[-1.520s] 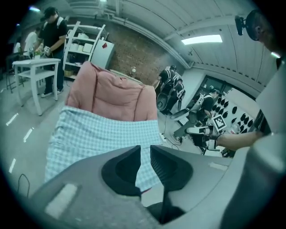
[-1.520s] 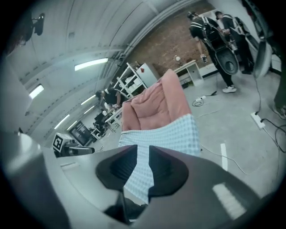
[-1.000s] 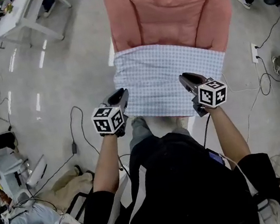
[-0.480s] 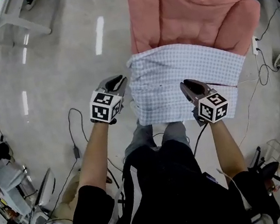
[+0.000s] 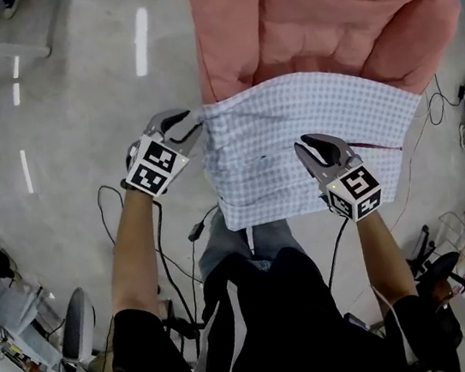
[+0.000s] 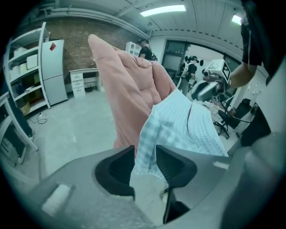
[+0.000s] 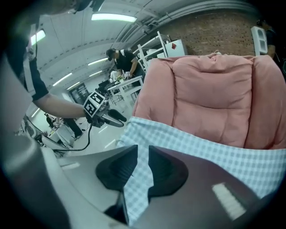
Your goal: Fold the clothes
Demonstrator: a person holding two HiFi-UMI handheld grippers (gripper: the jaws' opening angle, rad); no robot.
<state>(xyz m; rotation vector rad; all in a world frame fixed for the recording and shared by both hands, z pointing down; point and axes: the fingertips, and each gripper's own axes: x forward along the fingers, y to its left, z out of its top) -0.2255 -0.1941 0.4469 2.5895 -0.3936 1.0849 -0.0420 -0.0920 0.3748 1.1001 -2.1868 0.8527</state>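
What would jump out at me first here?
A blue-checked cloth held out over the floor at the centre of the head view, with a pink padded piece beyond it at the top. The right tool is clamped on its near edge; the jaws of the left tool have just been opening, with cloth between them.

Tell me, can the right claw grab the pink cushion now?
Probably not yet: the right claw is shut on the checked cloth, and that cloth lies over the near edge of the pink cushion.

Two hand-held grippers (image 5: 191, 124) (image 5: 305, 147); one checked cloth (image 5: 293, 128); one cushion (image 5: 319, 12)
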